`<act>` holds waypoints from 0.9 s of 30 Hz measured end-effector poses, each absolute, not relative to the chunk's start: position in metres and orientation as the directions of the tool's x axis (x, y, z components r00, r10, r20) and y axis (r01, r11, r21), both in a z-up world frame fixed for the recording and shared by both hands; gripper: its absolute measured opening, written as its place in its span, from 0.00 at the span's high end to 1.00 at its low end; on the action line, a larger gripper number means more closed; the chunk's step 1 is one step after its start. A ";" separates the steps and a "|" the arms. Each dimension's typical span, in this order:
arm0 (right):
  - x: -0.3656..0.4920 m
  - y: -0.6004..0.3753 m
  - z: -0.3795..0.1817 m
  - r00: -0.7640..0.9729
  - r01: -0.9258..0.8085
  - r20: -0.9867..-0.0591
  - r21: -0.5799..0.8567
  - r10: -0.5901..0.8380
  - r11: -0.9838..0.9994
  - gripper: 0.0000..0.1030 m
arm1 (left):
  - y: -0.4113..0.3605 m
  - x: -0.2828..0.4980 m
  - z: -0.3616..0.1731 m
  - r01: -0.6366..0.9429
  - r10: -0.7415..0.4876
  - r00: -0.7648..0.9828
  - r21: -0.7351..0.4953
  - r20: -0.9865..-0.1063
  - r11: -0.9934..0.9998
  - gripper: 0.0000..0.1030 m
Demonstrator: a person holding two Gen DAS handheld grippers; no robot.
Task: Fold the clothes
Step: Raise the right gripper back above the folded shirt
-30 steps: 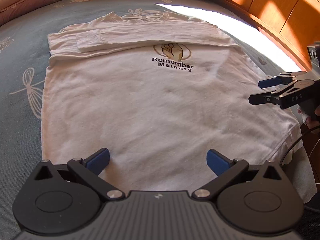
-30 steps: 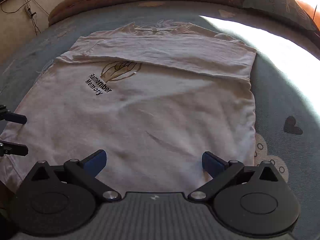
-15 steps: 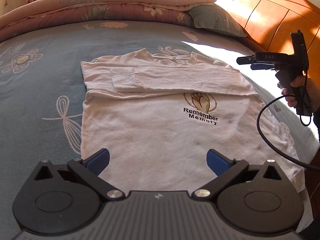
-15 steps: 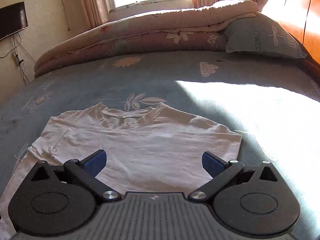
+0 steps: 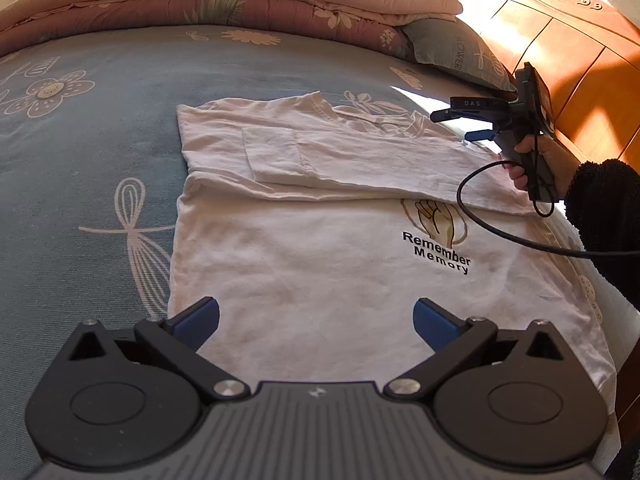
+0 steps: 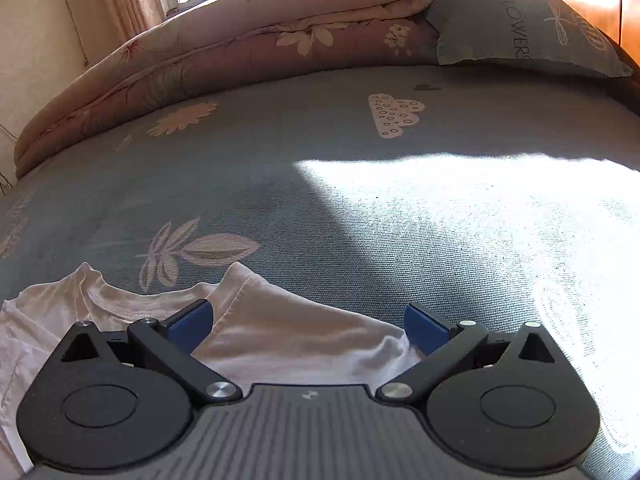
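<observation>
A white long-sleeve T-shirt with a "Remember Memory" print lies flat on the bed, both sleeves folded across its chest. My left gripper hovers open above the shirt's lower part, nothing between its blue pads. My right gripper shows in the left wrist view, held by a hand over the shirt's far right shoulder, open. In the right wrist view the right gripper stands open just over the shoulder and collar of the T-shirt, touching no cloth that I can see.
The shirt lies on a blue-grey floral bed sheet. A rolled quilt and a grey-green pillow lie at the bed's far side. A wooden headboard stands at the right. A black cable trails from the right gripper across the shirt.
My right gripper has travelled from the shirt's hem side up to its far shoulder and lowered toward the collar. My left gripper has lifted and pulled back a little. Both stay open.
</observation>
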State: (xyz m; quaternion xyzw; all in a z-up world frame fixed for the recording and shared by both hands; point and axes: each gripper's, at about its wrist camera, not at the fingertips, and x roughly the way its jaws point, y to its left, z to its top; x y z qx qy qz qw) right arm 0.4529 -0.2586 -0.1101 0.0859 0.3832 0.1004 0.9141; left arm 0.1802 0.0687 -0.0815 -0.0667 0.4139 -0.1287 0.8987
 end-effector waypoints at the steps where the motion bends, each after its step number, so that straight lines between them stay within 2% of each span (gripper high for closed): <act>1: 0.447 -0.261 -0.104 0.684 -0.121 -0.680 0.254 0.266 0.960 0.00 | 0.068 0.180 -0.082 0.177 -0.286 0.625 -0.224 -0.727 0.958 0.01; 5: 0.425 -0.262 -0.105 0.654 -0.131 -0.703 0.258 0.278 0.957 0.00 | 0.065 0.180 -0.083 0.194 -0.308 0.621 -0.239 -0.721 0.951 0.01; 8: 0.432 -0.270 -0.117 0.665 -0.077 -0.722 0.185 0.188 0.980 0.00 | 0.059 0.175 -0.076 0.217 -0.316 0.617 -0.229 -0.721 0.949 0.01; 9: 0.432 -0.273 -0.115 0.673 -0.061 -0.715 0.201 0.189 0.978 0.00 | 0.058 0.172 -0.072 0.222 -0.311 0.620 -0.218 -0.721 0.950 0.01; 10: 0.430 -0.276 -0.107 0.680 -0.038 -0.708 0.227 0.191 0.973 0.00 | 0.056 0.169 -0.069 0.227 -0.305 0.623 -0.207 -0.720 0.952 0.01; 14: 0.393 -0.266 -0.066 0.698 -0.130 -0.670 0.227 0.252 0.965 0.00 | 0.054 0.156 -0.062 0.262 -0.314 0.618 -0.188 -0.721 0.947 0.01; 17: 0.344 -0.255 -0.049 0.648 -0.226 -0.698 0.207 0.305 0.952 0.00 | 0.053 0.143 -0.063 0.278 -0.313 0.615 -0.172 -0.723 0.945 0.01; 21: 0.268 -0.245 -0.061 0.530 -0.302 -0.764 0.234 0.367 0.924 0.00 | 0.047 0.123 -0.076 0.297 -0.310 0.577 -0.159 -0.756 0.941 0.01; 24: 0.200 -0.229 -0.080 0.492 -0.364 -0.808 0.148 0.325 0.920 0.00 | 0.041 0.110 -0.092 0.321 -0.319 0.547 -0.158 -0.774 0.934 0.01; 27: 0.157 -0.219 -0.097 0.506 -0.370 -0.810 0.107 0.296 0.923 0.00 | 0.039 0.100 -0.102 0.328 -0.318 0.550 -0.150 -0.773 0.933 0.01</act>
